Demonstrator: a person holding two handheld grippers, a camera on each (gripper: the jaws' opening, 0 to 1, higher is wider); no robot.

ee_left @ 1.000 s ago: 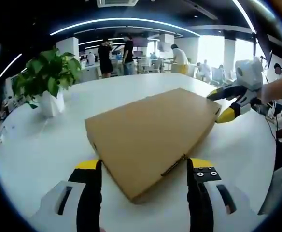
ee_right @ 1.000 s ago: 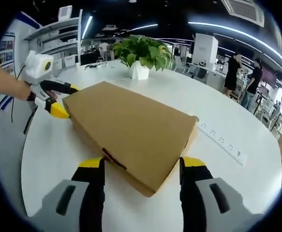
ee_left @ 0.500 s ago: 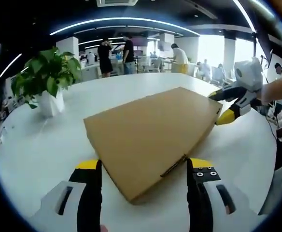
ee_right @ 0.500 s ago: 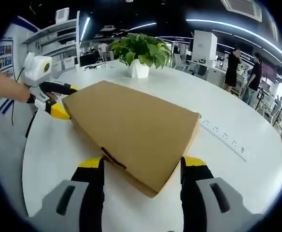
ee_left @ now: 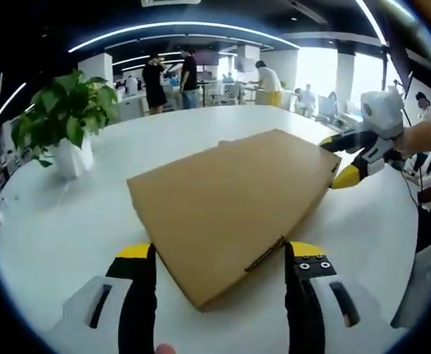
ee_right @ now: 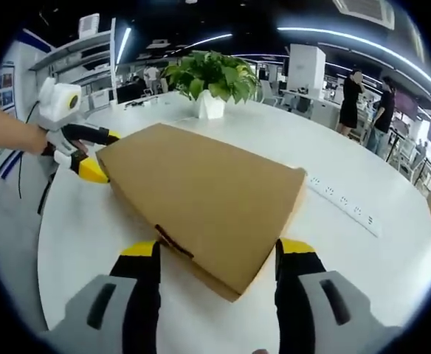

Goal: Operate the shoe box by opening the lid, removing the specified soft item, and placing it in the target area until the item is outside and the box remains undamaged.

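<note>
Closed cardboard shoe box [ee_left: 230, 203] on white table [ee_left: 60, 221], left gripper [ee_left: 221, 254] and right gripper [ee_right: 215, 254] jaws parted around opposite corners, potted plant [ee_left: 62, 122] at ten o'clock

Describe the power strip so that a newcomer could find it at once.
Start from the big white round table, then find the closed brown shoe box. Just beyond the box lies the power strip, flat on the tabletop. It is the long white bar with rows of small sockets.

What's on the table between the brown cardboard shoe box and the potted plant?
Nothing: bare white table separates the closed brown cardboard shoe box from the green potted plant, per the left gripper view.
</note>
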